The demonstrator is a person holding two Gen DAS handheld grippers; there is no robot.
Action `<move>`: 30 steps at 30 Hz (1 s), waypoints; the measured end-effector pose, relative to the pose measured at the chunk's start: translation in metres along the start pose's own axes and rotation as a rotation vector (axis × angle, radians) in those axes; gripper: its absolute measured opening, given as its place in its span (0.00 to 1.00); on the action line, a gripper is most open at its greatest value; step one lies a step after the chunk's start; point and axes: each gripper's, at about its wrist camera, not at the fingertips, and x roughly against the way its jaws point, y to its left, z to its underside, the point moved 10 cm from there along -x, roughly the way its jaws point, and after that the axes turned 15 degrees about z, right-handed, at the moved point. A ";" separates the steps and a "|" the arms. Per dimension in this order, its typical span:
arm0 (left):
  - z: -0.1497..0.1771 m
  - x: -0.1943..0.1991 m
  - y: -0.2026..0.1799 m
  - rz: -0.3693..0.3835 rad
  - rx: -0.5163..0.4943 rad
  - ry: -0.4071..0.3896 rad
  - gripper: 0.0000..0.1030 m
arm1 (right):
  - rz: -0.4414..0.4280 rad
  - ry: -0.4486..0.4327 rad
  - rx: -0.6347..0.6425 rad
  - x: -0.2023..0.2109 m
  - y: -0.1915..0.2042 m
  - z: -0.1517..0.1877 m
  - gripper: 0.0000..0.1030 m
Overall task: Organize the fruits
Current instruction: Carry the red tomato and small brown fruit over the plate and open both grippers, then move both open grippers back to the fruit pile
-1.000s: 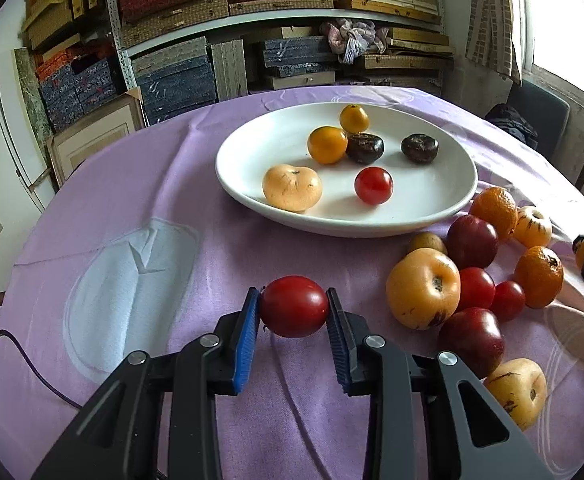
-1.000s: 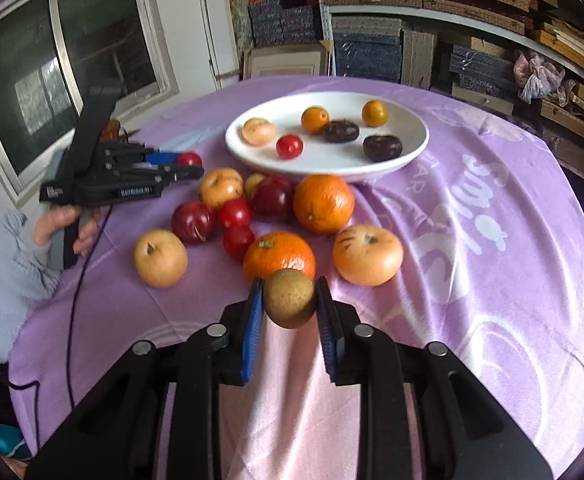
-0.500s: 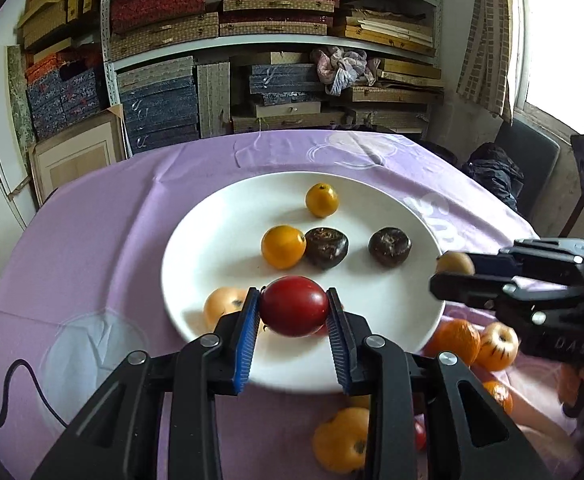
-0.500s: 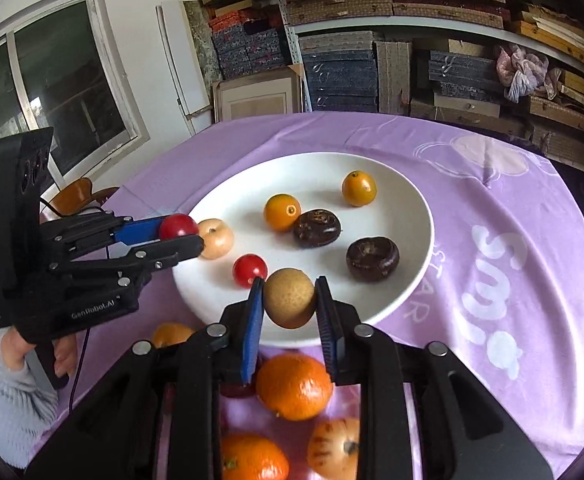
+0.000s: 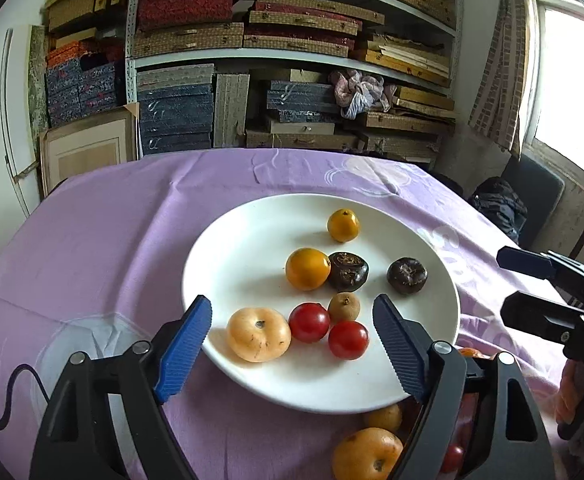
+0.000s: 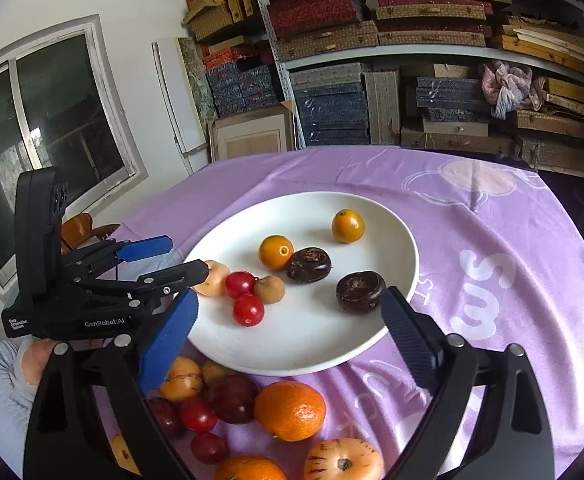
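Observation:
A white plate point(image 5: 247, 248) point(image 6: 388, 224) on the purple cloth holds several fruits: two red tomatoes point(image 5: 348, 340) point(image 6: 248, 310), a small brown fruit point(image 5: 344, 307) point(image 6: 269, 289), a pale peach-coloured fruit point(image 5: 259, 334), two yellow-orange fruits point(image 5: 307, 269) and two dark ones point(image 6: 360, 292). My left gripper point(image 5: 292, 344) is open and empty above the plate's near rim. My right gripper point(image 6: 287, 340) is open and empty above the plate's near edge. Each gripper shows in the other's view, the right one point(image 5: 532, 280) and the left one point(image 6: 159, 258).
Loose fruit lies on the cloth near the plate: oranges point(image 6: 290, 410), dark red plums point(image 6: 233, 399), small red tomatoes point(image 6: 197, 414), yellow fruits point(image 5: 368, 454). Shelves of boxes point(image 5: 292, 80) stand behind the table. A window point(image 6: 51, 120) is at the left.
Both grippers have opened. The red tomato from my left gripper and the brown fruit from my right gripper now lie on the plate.

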 end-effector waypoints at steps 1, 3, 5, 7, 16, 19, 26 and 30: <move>0.002 0.007 0.000 0.012 0.017 -0.004 0.85 | -0.007 -0.004 -0.002 0.009 0.001 0.000 0.94; 0.013 0.021 -0.004 0.032 0.032 0.008 0.86 | -0.020 -0.010 -0.011 0.028 0.000 0.005 0.96; 0.034 0.035 -0.014 0.036 0.004 0.041 0.86 | -0.032 -0.010 -0.029 0.045 -0.006 0.016 0.96; 0.059 0.049 -0.030 0.027 -0.043 0.070 0.86 | -0.027 -0.001 -0.044 0.059 -0.015 0.035 0.96; 0.134 0.065 -0.108 -0.017 -0.270 0.126 0.96 | 0.039 0.027 -0.117 0.072 -0.058 0.081 0.96; 0.143 0.053 -0.111 -0.035 -0.297 0.163 0.97 | 0.027 0.032 -0.126 0.072 -0.060 0.082 0.96; 0.148 0.043 -0.078 -0.065 -0.193 0.231 0.97 | 0.074 0.034 -0.091 0.069 -0.063 0.079 0.96; 0.151 0.047 -0.053 -0.109 -0.129 0.245 0.97 | 0.094 0.042 -0.063 0.065 -0.062 0.081 0.96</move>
